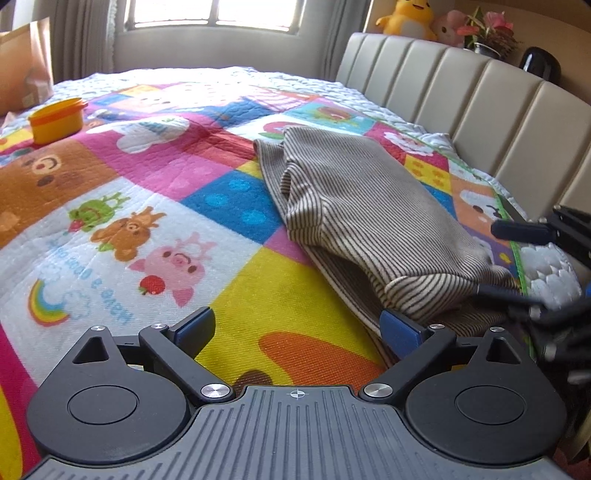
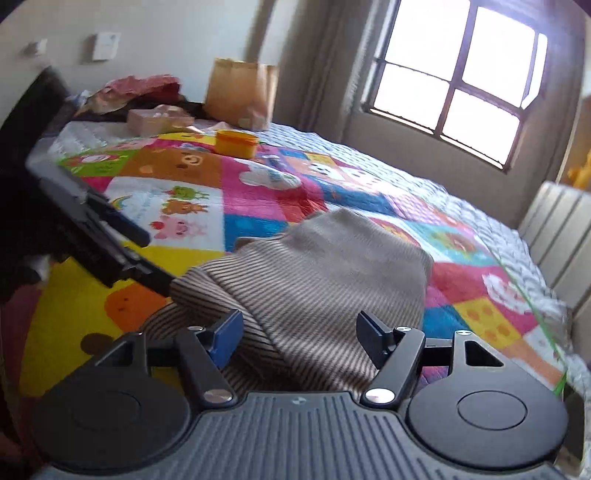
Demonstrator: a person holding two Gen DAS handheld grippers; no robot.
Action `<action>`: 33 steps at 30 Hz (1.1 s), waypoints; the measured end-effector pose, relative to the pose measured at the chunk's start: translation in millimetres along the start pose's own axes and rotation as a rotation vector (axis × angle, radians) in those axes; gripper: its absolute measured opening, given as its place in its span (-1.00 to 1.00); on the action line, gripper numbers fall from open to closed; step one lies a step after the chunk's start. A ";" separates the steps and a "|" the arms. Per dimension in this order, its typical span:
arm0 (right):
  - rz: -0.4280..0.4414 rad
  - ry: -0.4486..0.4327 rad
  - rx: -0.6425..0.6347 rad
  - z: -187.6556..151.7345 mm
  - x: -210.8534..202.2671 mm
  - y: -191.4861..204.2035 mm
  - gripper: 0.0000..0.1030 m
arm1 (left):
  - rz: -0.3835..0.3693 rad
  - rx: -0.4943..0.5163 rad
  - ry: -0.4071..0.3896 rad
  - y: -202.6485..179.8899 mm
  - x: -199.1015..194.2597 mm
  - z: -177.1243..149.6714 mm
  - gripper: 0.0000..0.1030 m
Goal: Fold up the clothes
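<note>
A striped garment point(image 1: 354, 206), brown and cream, lies folded on a bed covered by a bright patchwork quilt point(image 1: 155, 206) printed with cartoon animals, toward the side nearer the padded beige headboard point(image 1: 480, 96). In the left wrist view the left tongs point(image 1: 297, 328) hover over a yellow patch of the quilt with the jaws spread wide; nothing sits between them, and the right-hand blue pad lies just beside the garment's near edge, though whether it touches is unclear. The right tongs point(image 2: 297, 338) also stand open, their pads on either side of a raised fold of the striped cloth without pressing on it. In the right wrist view the left tongs appear at the left, one dark finger reaching to the garment's edge. In the left wrist view the right tongs show blurred at the right edge, near the garment's near corner. Far across the bed stand an orange tub point(image 1: 55, 120) and a brown paper bag point(image 2: 240, 92). Plush toys point(image 1: 410, 18) sit above the headboard.
</note>
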State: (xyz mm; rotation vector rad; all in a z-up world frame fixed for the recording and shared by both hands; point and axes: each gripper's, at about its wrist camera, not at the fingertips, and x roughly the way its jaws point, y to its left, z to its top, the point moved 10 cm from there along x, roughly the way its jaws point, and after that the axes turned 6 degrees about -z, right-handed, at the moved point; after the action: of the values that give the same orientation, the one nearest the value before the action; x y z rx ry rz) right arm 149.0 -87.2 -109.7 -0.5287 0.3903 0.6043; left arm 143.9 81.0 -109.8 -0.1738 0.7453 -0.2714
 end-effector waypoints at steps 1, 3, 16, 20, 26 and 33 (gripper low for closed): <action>0.000 0.004 -0.040 -2.1 2.2 8.3 0.33 | 0.001 -0.001 -0.001 0.6 -0.4 0.6 0.92; -0.012 0.020 -0.110 -9.5 11.0 22.5 0.33 | 0.006 -0.003 -0.008 2.0 -2.5 2.2 0.93; -0.116 -0.033 -0.243 -4.2 49.6 29.2 -0.04 | 0.030 -0.102 -0.043 29.8 -17.6 5.6 0.97; -0.110 -0.039 -0.142 15.1 34.7 -3.0 -0.59 | 0.038 -0.119 -0.053 39.1 -22.0 6.2 0.97; -0.044 -0.045 -0.120 30.9 0.5 -15.6 -0.63 | 0.047 -0.176 -0.055 55.1 -21.8 4.8 0.97; 0.003 0.009 -0.341 -21.7 7.2 46.5 -0.37 | 0.049 -0.132 -0.043 49.6 -24.6 3.7 0.97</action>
State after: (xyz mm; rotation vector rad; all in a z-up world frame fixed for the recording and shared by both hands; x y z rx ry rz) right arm 121.3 -64.0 -146.8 -0.8571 0.2977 0.6758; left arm 138.1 135.8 -103.7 -0.2849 0.7239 -0.1720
